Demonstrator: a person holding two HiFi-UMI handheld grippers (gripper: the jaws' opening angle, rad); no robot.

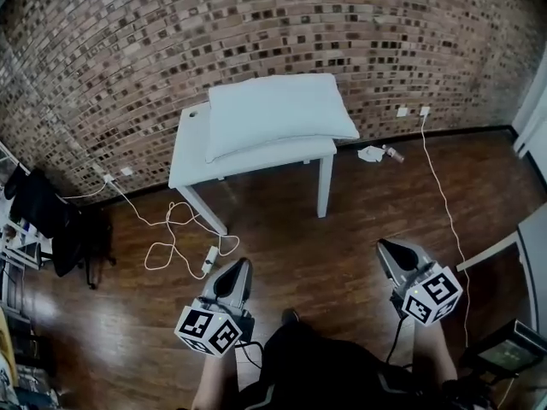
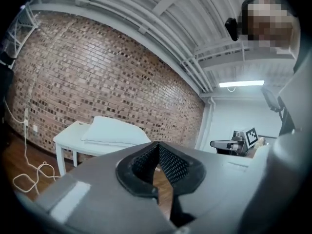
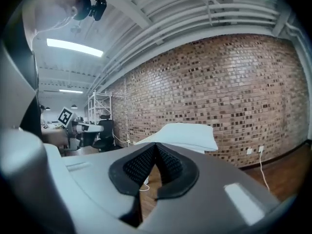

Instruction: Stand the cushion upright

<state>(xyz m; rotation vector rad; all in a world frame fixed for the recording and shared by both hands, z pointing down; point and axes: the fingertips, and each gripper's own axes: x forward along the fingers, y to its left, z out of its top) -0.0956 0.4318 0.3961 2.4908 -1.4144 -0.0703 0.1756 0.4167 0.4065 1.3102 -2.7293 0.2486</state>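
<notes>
A white cushion (image 1: 278,114) lies flat on a small white table (image 1: 190,162) against the brick wall. It also shows in the left gripper view as the cushion (image 2: 114,130) and in the right gripper view as the cushion (image 3: 187,134). My left gripper (image 1: 243,265) is shut and holds nothing, well short of the table above the wooden floor. My right gripper (image 1: 382,246) is also shut and empty, off to the right of the table. In each gripper view the ribbed pads (image 2: 168,162) (image 3: 163,162) meet at the tips.
A white cable with a power adapter (image 1: 209,259) coils on the floor left of the table legs. Another cable (image 1: 444,203) runs from a wall socket down the right. Crumpled litter (image 1: 376,153) lies by the wall. Dark bags (image 1: 51,216) stand at left, a white surface (image 1: 534,259) at right.
</notes>
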